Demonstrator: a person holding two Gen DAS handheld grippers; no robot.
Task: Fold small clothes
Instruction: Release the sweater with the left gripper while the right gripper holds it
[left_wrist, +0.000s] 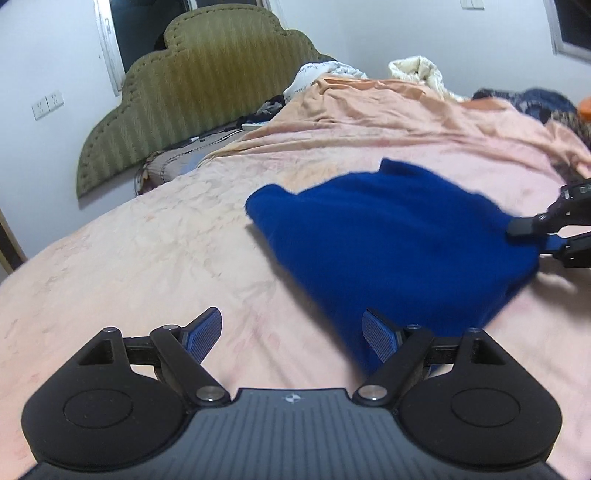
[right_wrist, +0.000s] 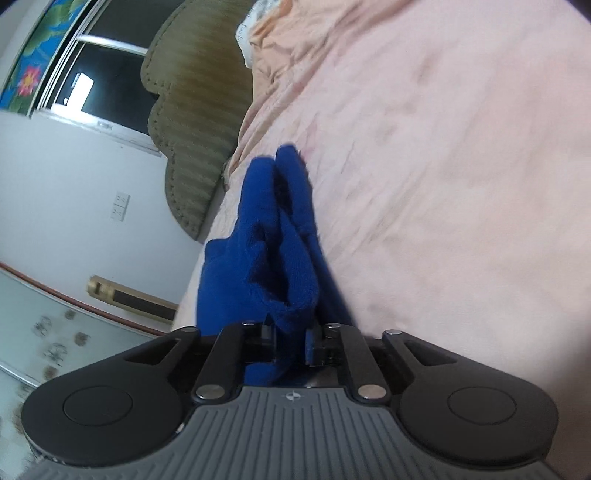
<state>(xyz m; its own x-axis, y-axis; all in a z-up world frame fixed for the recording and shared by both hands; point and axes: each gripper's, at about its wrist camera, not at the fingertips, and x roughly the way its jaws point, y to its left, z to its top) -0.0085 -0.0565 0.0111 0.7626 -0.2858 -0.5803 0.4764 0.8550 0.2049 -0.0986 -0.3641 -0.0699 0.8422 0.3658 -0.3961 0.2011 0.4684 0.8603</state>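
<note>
surroundings: green headboard (left_wrist: 192, 92) seen behind pink bedsheet (left_wrist: 147, 240) | left gripper (left_wrist: 291, 338) held wide, empty, beside blue garment (left_wrist: 388, 236) | right gripper (right_wrist: 291, 343) clamped on its edge, rolled sideways

- a wide bed under a rumpled pale pink sheet (left_wrist: 155, 236) fills the near and middle ground.
- far left, an olive-green scalloped headboard (left_wrist: 199, 85) leans on a white wall (left_wrist: 40, 48).
- a dark window (left_wrist: 147, 26) sits behind it; wall sockets (left_wrist: 48, 105) lie left.
- heaped bedding (left_wrist: 417, 70) lies far right.
</note>
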